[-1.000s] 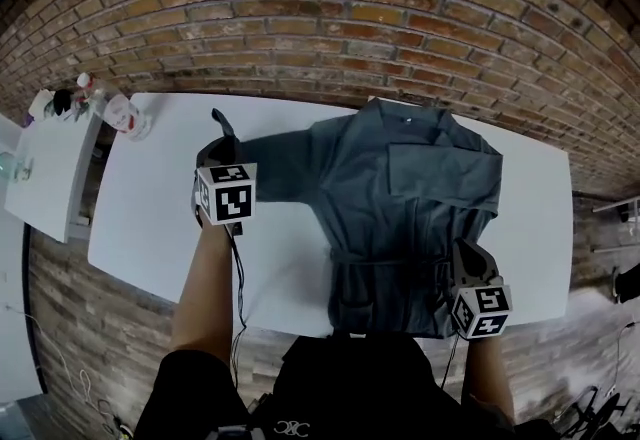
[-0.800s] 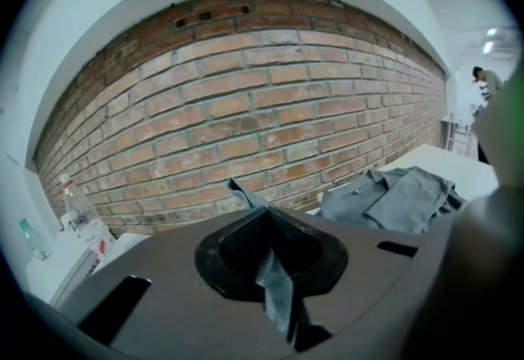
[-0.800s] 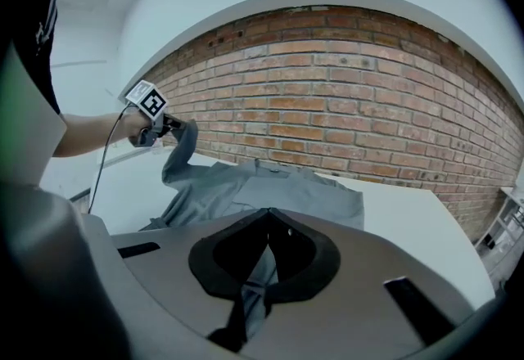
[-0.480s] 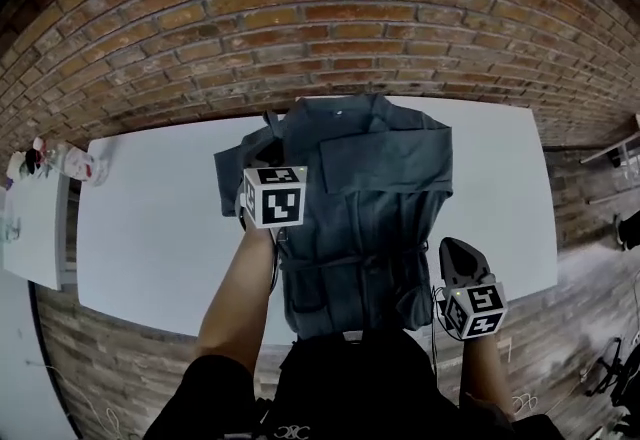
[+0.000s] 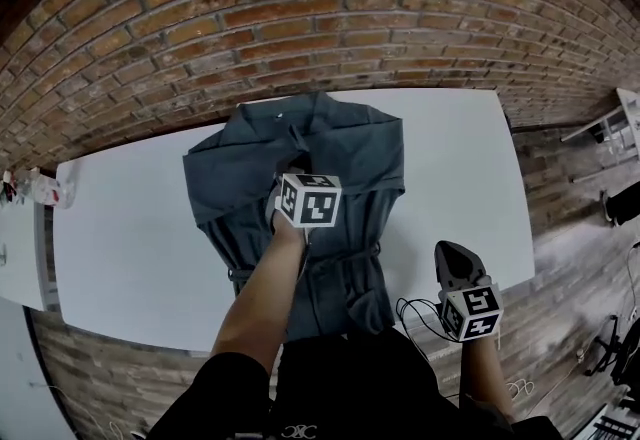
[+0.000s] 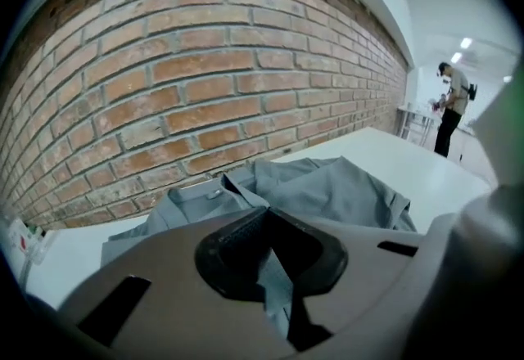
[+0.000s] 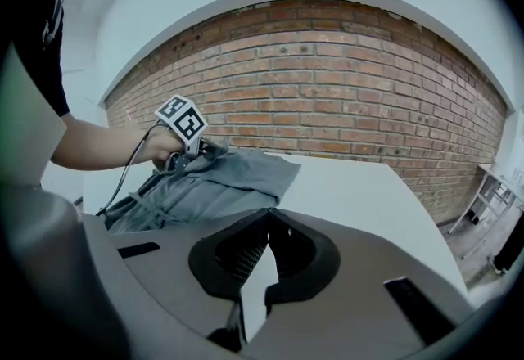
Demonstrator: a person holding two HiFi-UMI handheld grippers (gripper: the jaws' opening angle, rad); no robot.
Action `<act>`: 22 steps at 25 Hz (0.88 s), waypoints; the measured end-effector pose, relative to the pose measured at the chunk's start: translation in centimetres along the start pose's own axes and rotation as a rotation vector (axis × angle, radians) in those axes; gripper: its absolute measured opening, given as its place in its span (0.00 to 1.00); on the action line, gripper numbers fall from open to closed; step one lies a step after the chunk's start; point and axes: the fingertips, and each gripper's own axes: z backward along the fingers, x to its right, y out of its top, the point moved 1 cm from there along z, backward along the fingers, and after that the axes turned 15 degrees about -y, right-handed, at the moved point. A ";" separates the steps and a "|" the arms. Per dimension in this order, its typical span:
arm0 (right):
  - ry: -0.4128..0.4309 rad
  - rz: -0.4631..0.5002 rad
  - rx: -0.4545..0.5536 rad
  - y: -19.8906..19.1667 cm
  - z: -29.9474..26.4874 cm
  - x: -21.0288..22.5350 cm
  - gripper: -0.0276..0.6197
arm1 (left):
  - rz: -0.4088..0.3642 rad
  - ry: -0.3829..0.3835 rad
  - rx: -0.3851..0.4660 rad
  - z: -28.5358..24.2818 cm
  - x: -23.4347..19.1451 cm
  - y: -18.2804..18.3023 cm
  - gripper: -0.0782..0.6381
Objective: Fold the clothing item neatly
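A long white rectangular worktop (image 5: 130,248) stands with its far edge against a red brick wall (image 5: 300,18). Wood-plank flooring (image 5: 570,258) shows past the right end, and a second white table (image 5: 12,248) stands off the left end. In the left gripper view, a person (image 6: 451,109) stands well away down the room beside another table.

The grey collared cloth jacket (image 5: 350,143) lies flat in the middle of the worktop. Its long axis runs from the far edge to the near edge. The collar (image 5: 290,110) points at the wall, almost at the far edge, and the hem reaches the near edge in front of the person's body. A thin tie cord (image 5: 350,255) crosses the waist. The side of the jacket toward the worktop's right end is a straight folded line, and the side toward the left end spreads wider.

The left gripper (image 6: 266,227) hangs over the chest of the jacket, pointing toward the collar. Its jaws are clenched on a strip of the grey cloth that runs between them.

The right gripper (image 7: 266,240) is at the near edge toward the right end, clear of the jacket. Its jaws are pressed together with nothing between them, and only bare worktop lies ahead of them. A black cable (image 5: 415,313) loops below it.
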 end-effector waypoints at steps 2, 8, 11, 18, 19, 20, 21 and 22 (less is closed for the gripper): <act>-0.008 0.008 -0.001 -0.2 -0.1 1.3 0.05 | -0.050 0.006 -0.053 -1.6 1.3 -1.2 0.12; -0.004 0.032 -0.003 -0.3 -0.9 2.8 0.05 | -0.134 -0.187 -0.103 -3.6 7.6 -2.7 0.29; 0.022 0.043 0.006 0.4 -1.4 1.3 0.05 | -0.121 -0.248 -0.076 -2.4 9.1 -2.6 0.30; 0.097 0.048 0.039 2.8 -2.1 -5.6 0.05 | -0.037 -0.223 0.031 4.0 3.0 -3.7 0.28; 0.109 0.039 0.048 3.3 -2.3 -6.9 0.05 | -0.051 -0.205 0.048 5.1 1.5 -3.9 0.26; 0.123 0.030 0.059 3.9 -2.4 -8.1 0.05 | -0.072 -0.186 0.060 6.1 0.0 -4.2 0.24; 0.136 0.023 0.071 4.6 -2.6 -9.4 0.05 | -0.087 -0.171 0.064 7.1 -1.4 -4.6 0.23; 0.145 0.019 0.084 5.3 -2.8 -10.5 0.05 | -0.085 -0.161 0.065 8.0 -2.9 -5.1 0.22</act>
